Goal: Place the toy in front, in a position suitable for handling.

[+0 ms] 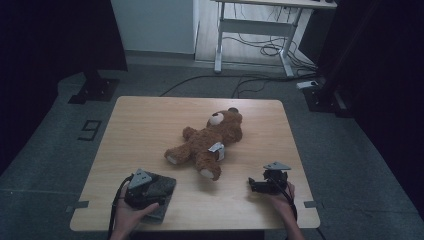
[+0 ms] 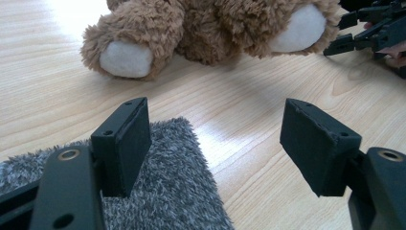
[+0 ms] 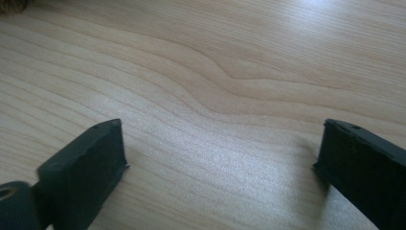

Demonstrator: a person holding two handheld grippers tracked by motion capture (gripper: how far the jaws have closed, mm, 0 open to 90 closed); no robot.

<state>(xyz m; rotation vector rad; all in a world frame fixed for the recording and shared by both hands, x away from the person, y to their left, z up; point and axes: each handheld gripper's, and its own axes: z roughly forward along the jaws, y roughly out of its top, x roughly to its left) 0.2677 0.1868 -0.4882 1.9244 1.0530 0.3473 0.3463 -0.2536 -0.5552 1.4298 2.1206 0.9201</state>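
A brown teddy bear [image 1: 207,142] lies on its back in the middle of the wooden table [image 1: 150,120], white paw pads toward me; its legs [image 2: 210,28] fill the top of the left gripper view. A grey fuzzy cloth [image 1: 162,187] lies at the front left. My left gripper [image 1: 142,192] rests on that cloth [image 2: 167,191], open with nothing between its jaws. My right gripper [image 1: 255,185] sits low over bare wood at the front right, open and empty [image 3: 220,158]. That right gripper [image 2: 368,36] also shows at the top right of the left gripper view.
The table's front edge [image 1: 200,226] runs just below both hands. Beyond the table stand a white desk frame [image 1: 255,35], loose cables [image 1: 250,82] on the grey floor and dark stands [image 1: 95,87] at both sides.
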